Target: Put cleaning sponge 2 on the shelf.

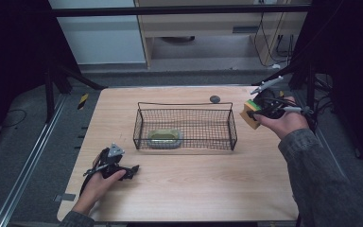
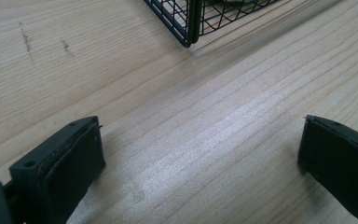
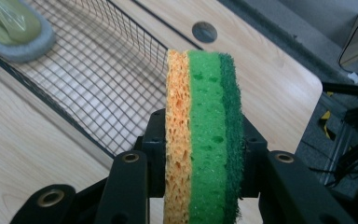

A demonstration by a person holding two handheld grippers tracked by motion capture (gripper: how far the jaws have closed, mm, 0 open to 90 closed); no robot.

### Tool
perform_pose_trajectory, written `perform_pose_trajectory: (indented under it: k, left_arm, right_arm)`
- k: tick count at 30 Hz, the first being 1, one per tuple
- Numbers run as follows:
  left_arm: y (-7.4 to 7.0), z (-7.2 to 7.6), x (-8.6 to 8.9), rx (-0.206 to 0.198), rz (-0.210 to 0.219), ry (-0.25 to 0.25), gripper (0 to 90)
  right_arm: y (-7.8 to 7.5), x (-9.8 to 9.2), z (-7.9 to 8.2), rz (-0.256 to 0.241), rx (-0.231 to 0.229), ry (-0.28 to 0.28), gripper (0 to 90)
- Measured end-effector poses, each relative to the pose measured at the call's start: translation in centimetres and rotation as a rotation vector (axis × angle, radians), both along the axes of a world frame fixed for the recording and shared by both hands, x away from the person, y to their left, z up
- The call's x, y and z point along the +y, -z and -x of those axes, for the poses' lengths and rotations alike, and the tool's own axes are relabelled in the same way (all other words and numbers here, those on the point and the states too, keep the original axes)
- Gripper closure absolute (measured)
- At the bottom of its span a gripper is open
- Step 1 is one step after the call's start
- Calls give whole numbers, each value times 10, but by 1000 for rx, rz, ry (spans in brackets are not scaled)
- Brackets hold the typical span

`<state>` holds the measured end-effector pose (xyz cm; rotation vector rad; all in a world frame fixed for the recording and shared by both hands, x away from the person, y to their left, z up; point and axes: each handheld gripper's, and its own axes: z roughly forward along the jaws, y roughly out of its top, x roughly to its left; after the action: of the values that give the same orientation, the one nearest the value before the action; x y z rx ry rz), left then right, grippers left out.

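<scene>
My right gripper (image 1: 257, 112) is shut on a stack of sponges (image 1: 250, 114), held in the air just right of the black wire basket (image 1: 231, 124). In the right gripper view the sponges (image 3: 200, 130) stand on edge between the jaws: an orange one, a light green one and a dark green scouring layer. Inside the basket, at its left end, lies a grey-rimmed pad with a yellow-green top (image 1: 164, 137), also seen as the pad (image 3: 14, 28) in the right gripper view. My left gripper (image 1: 131, 171) rests low over the table's front left, open, its fingers (image 2: 70, 163) wide apart over bare wood.
The basket's corner (image 2: 189, 28) stands a short way ahead of the left gripper. A round grey cable port (image 1: 214, 99) sits in the tabletop behind the basket. Dark stands and cables crowd the table's right edge (image 1: 307, 85).
</scene>
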<state>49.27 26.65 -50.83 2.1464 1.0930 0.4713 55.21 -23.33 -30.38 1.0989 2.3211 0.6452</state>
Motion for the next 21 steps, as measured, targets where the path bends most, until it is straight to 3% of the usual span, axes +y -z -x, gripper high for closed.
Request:
perform_pose_trajectory:
  k: [5,21]
  left_arm:
    - [0,0,0,-3,-1,1,0]
    - [0,-1,0,-4,-2,7,0]
  right_arm:
    - [-6,14,-5,7,-13,-27,645]
    - [-6,39,-21,-55,-40,-55,646]
